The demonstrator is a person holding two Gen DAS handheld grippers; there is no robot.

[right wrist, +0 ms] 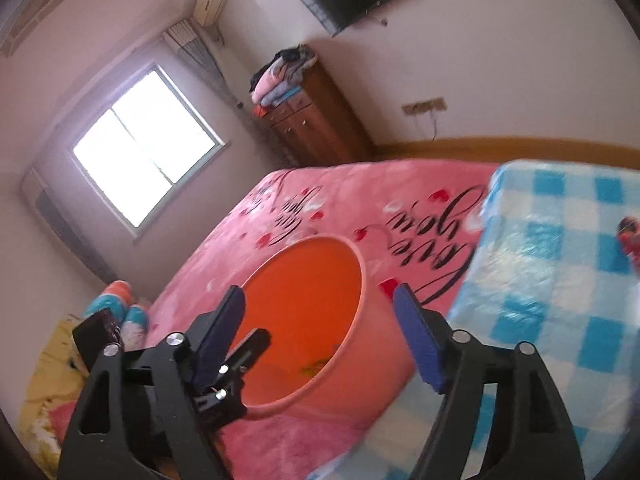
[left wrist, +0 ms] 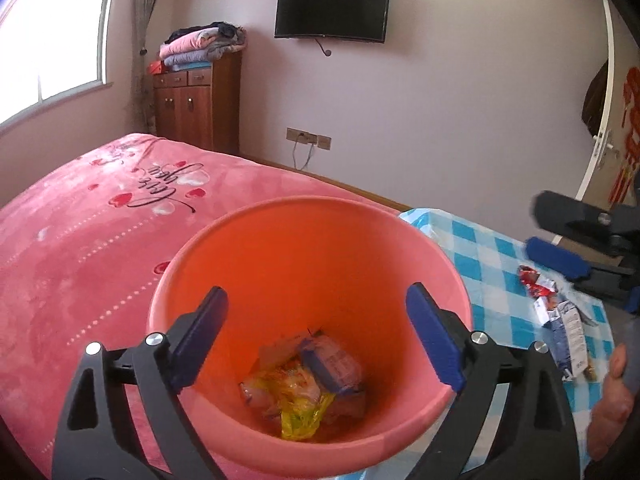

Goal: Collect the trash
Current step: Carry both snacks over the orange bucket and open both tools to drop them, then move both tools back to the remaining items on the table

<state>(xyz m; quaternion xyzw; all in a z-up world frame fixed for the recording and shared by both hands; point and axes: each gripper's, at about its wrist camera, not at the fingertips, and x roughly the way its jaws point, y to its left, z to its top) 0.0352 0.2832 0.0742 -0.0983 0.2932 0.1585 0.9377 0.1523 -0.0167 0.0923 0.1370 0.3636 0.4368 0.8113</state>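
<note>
An orange-pink bin (left wrist: 304,248) stands against the pink bed, with crumpled wrappers (left wrist: 304,392) at its bottom. My left gripper (left wrist: 316,340) is open and empty, right above the bin's mouth. On the blue checked table (left wrist: 492,264) lie a red wrapper (left wrist: 536,284) and a blue-white carton (left wrist: 568,332). My right gripper shows at the right edge of the left wrist view (left wrist: 560,240), above that trash. In the right wrist view it (right wrist: 320,340) is open and empty, facing the bin (right wrist: 316,304), with the red wrapper (right wrist: 630,240) at the right edge.
The pink bed (left wrist: 80,240) fills the left. A wooden cabinet (left wrist: 196,100) with folded clothes stands by the far wall under a TV (left wrist: 332,10). The left gripper's body (right wrist: 224,372) sits by the bin's near rim. A door (left wrist: 616,120) is at the right.
</note>
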